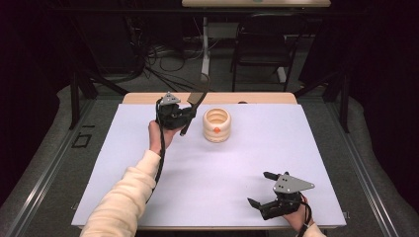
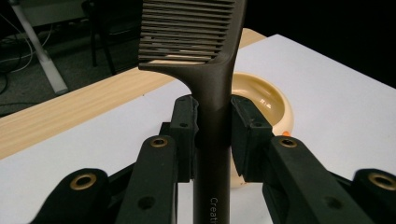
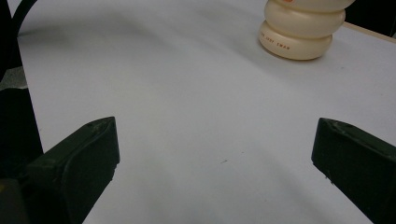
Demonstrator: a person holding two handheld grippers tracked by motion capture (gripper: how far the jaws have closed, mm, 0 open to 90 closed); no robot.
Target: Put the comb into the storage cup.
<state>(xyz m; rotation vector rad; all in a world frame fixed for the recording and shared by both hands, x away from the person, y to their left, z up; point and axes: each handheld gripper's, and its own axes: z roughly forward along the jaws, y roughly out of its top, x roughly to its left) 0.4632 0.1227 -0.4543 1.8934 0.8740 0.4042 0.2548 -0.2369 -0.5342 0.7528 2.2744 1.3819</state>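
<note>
Your left hand-held gripper [image 2: 212, 140] is clenched on the comb [image 2: 205, 60] by its handle, left of centre in the high view, just beside the cream ribbed holder [image 1: 216, 125]; you seem mid-carry; next, lower it into the holder's mouth; its long axis runs up-frame, toothed end pointing away. Your right hand-held gripper [image 3: 215, 154] rests released, lower right, on the desk [image 1: 257, 148].

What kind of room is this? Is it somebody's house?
Probably not a house; it looks like a lab or workshop. A white work table sits between dark curtains, loose cables lie on the floor, and an office chair stands behind.
</note>
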